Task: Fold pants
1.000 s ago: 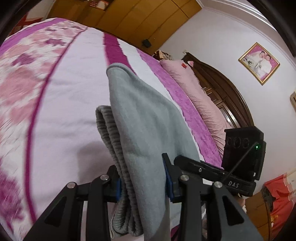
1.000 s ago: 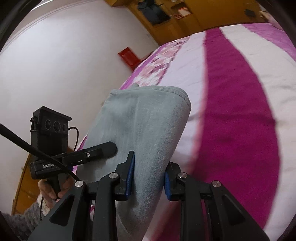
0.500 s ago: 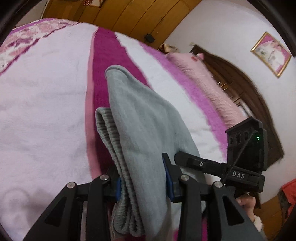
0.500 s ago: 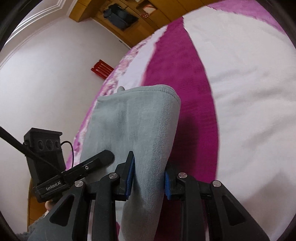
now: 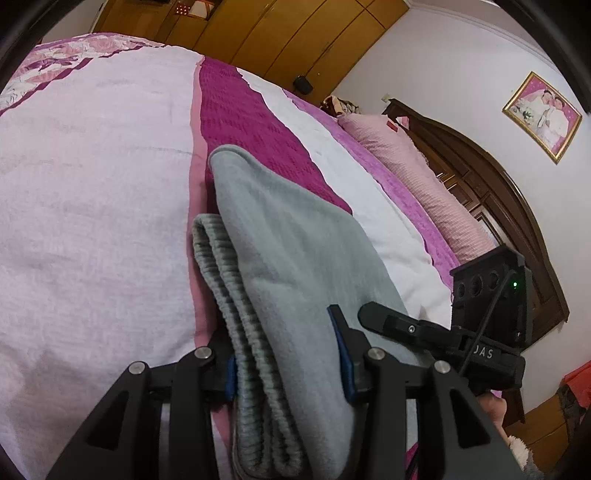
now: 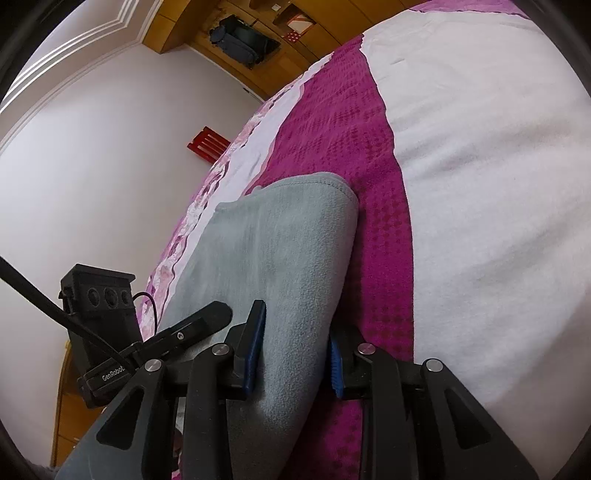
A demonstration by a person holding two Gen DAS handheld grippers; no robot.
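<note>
Above the bed [image 5: 92, 221], folded grey pants [image 5: 295, 277] hang clamped btwn left tool [image 5: 286, 363] & right tool [image 6: 293, 354]. Soft, floppy, light; grip thru all layers nr edge.

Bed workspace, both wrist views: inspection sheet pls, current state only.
Surface: bed with white and magenta striped bedspread, floral border at its edge.
Job's things: grey fleece pants, folded in layers, ribbed edge on one side, held above the bedspread.
Clutter: nothing seen on the bedspread.
Grippers: left tongs shut on the pants; right tongs shut on the pants.
Cables: black cable running to the left gripper's sensor block.
Surroundings: pink pillow, dark wooden headboard, framed photo, wooden wardrobes.
</note>
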